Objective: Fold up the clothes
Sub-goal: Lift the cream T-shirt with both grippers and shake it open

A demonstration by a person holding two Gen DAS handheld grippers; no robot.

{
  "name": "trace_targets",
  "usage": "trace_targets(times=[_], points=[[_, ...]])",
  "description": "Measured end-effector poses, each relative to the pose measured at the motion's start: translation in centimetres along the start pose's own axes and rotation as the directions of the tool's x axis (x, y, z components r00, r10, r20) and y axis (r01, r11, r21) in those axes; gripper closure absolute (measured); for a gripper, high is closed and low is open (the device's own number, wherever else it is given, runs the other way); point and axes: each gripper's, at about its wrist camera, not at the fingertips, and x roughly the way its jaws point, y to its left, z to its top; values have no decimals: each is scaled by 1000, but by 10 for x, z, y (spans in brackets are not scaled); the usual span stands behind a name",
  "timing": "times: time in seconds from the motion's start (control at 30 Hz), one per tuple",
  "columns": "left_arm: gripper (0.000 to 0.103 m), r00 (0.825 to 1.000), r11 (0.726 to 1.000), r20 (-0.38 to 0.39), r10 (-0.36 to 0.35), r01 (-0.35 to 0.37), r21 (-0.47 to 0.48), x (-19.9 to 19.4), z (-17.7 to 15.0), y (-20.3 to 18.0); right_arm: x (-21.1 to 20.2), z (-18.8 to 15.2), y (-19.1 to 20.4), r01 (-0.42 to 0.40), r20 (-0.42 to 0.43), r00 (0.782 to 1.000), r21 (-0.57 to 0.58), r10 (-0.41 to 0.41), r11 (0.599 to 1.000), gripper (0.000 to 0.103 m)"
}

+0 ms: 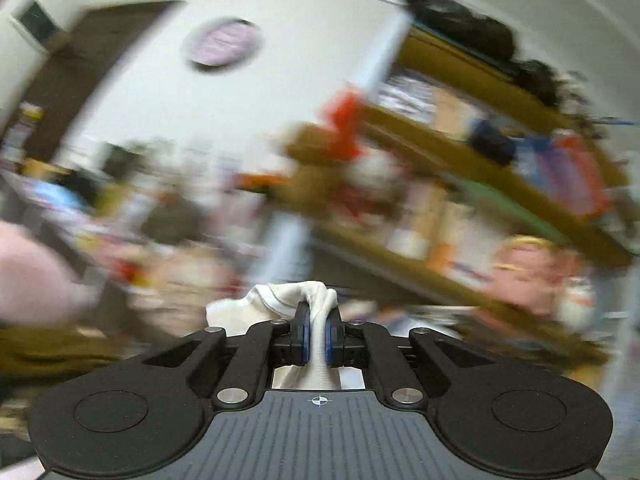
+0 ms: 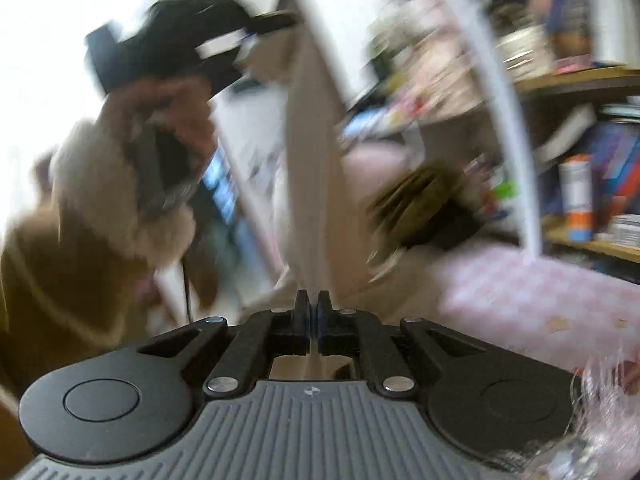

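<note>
A cream-white garment (image 1: 280, 304) bunches up between the fingers of my left gripper (image 1: 316, 312), which is shut on a ribbed edge of it, held up in the air. In the right wrist view the same pale garment (image 2: 310, 152) stretches taut from my right gripper (image 2: 314, 300) up to the other gripper (image 2: 176, 44), held by a hand (image 2: 160, 120) in a fleecy sleeve. The right gripper is shut on the cloth's edge. Both views are heavily motion-blurred.
Wooden shelves (image 1: 460, 168) crowded with books and toys fill the right of the left wrist view. A pink patterned bed cover (image 2: 540, 300) lies at the lower right, with more shelves (image 2: 592, 160) behind it. A brown door (image 1: 80, 72) stands at the far left.
</note>
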Motion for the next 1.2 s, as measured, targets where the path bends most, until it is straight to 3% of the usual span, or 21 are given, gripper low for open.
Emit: trace_targets(times=[0.03,0.1,0.13,0.2,0.27,0.3,0.33,0.37,0.4,0.5,0.57,0.67,0.77,0.87,1.03,1.1,1.2], points=[[97,998,998,-6,-58,58,13,16,3,-13,-11,2,-9,51,41,998,43,-53,998,100],[97,982,993,-163,-97,107,54,50,-33,-22,-36,-4,-32,173,84,979,147,-186,974,100],[94,962,989,-250,-108,130,73,68,-54,-25,-46,-13,-44,245,69,962,193,-263,950,100],[84,900,978,-419,-120,179,104,102,-95,-30,-60,-34,-65,391,0,914,258,-405,883,100],[72,809,964,-575,-120,233,126,137,-137,-36,-73,-57,-85,520,-96,851,301,-517,799,100],[60,754,956,-646,-115,261,133,154,-157,-39,-76,-71,-94,572,-165,819,307,-549,761,100],[53,737,956,-671,-85,250,153,156,-170,-30,-79,-84,-101,609,-220,793,305,-568,732,100],[38,738,963,-674,-41,210,171,151,-176,-13,-81,-95,-105,636,-260,771,296,-581,712,100],[31,739,968,-674,5,164,188,145,-181,6,-83,-105,-109,665,-292,747,286,-598,690,100],[31,725,977,-673,148,-3,211,114,-190,72,-88,-121,-118,706,-332,708,297,-624,643,100],[31,710,970,-667,225,-94,226,93,-191,106,-88,-123,-123,716,-341,697,302,-630,629,100],[31,674,953,-675,301,-180,245,57,-197,145,-88,-125,-126,731,-356,682,296,-639,615,100],[31,630,942,-701,334,-207,263,30,-208,162,-92,-128,-132,750,-375,660,295,-651,592,100],[31,613,943,-719,328,-165,289,14,-219,158,-91,-126,-139,767,-392,640,266,-661,584,100],[31,634,958,-743,215,10,286,16,-236,119,-80,-104,-165,812,-388,573,147,-722,565,100],[31,635,952,-758,151,112,284,22,-246,96,-86,-101,-165,815,-378,570,155,-729,558,100],[31,621,915,-779,85,260,307,32,-265,54,-97,-96,-165,821,-363,566,166,-740,547,100]])
